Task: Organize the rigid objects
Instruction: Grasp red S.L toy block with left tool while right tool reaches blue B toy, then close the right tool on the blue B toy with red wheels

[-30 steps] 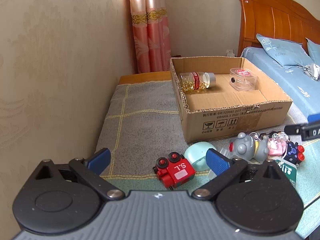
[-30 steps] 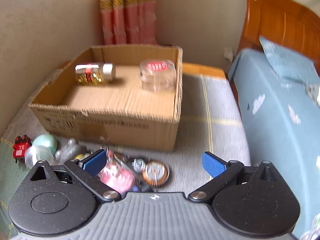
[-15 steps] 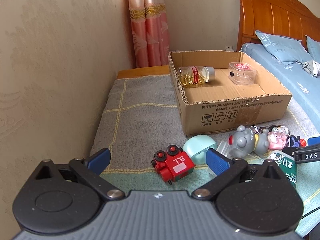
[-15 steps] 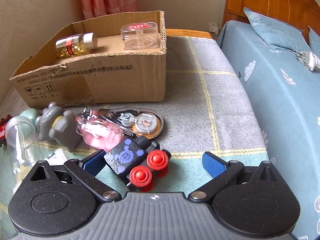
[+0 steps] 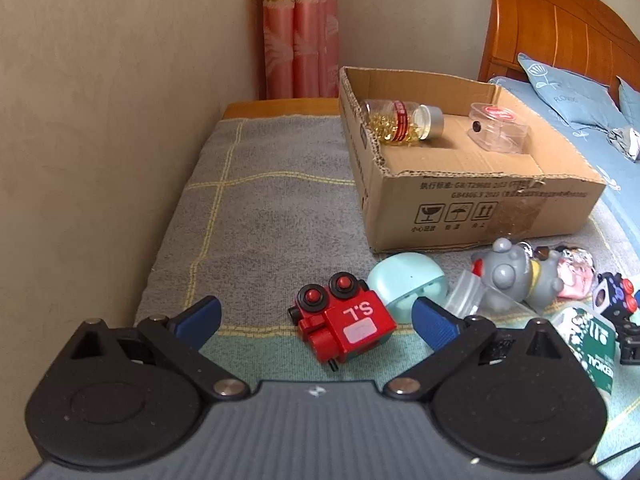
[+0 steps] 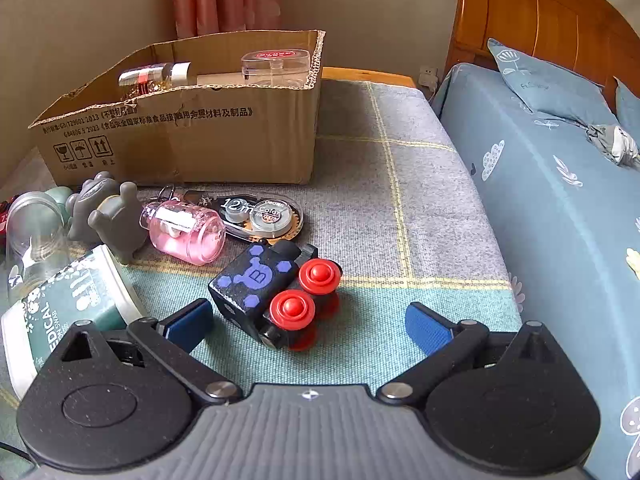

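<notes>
The left gripper [image 5: 316, 318] is spread wide and empty, with the red toy train [image 5: 345, 318] lying between its fingertips. The right gripper [image 6: 309, 322] is equally wide, empty, the black toy train [image 6: 276, 286] between its fingers. Since a second ago both have dropped closer; the cardboard box [image 5: 476, 204] sits farther back.

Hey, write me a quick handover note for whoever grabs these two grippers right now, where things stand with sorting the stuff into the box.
Left gripper: open, empty, red toy between its fingers.
Right gripper: open, empty, black toy with red wheels between its fingers.
Done: capsule bottle and clear case are in the cardboard box.
Left: both toys, grey figure, pink bottle, correction tape, mint case, green tub.
</notes>
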`<state>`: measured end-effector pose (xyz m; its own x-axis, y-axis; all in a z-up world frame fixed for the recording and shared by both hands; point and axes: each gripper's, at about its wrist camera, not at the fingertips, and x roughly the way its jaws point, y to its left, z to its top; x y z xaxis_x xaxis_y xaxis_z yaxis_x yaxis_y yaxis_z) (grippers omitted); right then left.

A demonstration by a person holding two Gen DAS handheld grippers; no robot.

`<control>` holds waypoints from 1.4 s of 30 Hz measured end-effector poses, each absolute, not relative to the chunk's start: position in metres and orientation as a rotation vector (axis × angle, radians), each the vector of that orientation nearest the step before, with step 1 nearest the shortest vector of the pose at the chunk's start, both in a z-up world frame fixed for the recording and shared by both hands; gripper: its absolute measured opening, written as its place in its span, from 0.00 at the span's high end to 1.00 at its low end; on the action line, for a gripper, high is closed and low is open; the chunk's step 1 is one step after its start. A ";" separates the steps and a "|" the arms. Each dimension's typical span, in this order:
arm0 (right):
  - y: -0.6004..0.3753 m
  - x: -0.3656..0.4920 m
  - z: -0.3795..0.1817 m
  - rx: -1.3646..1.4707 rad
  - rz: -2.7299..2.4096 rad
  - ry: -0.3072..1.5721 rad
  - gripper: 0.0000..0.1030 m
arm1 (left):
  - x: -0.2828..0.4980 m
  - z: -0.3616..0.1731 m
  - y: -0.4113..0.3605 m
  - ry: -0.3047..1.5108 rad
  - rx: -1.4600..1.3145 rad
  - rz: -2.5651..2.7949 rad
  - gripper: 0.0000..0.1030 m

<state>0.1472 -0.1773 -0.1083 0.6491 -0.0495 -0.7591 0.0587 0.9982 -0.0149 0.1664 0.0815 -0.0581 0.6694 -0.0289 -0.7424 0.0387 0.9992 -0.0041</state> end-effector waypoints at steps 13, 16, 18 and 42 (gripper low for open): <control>-0.177 0.148 -0.109 0.008 -0.064 0.862 0.00 | 0.164 -0.081 0.097 0.898 0.043 -0.007 0.02; -0.178 0.148 -0.109 0.005 -0.059 0.859 0.00 | 0.159 -0.083 0.102 0.888 0.065 -0.020 0.02; -0.177 0.147 -0.109 0.003 -0.056 0.854 0.00 | 0.160 -0.086 0.101 0.886 0.090 -0.045 0.02; -0.175 0.137 -0.109 -0.037 0.025 0.846 0.00 | 0.150 -0.086 0.091 0.830 0.092 -0.240 0.48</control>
<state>0.1369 -0.1750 -0.1090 0.6627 0.0071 -0.7488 -0.0364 0.9991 -0.0227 0.1498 0.0909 -0.0862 0.6496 -0.1754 -0.7398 0.2470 0.9689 -0.0128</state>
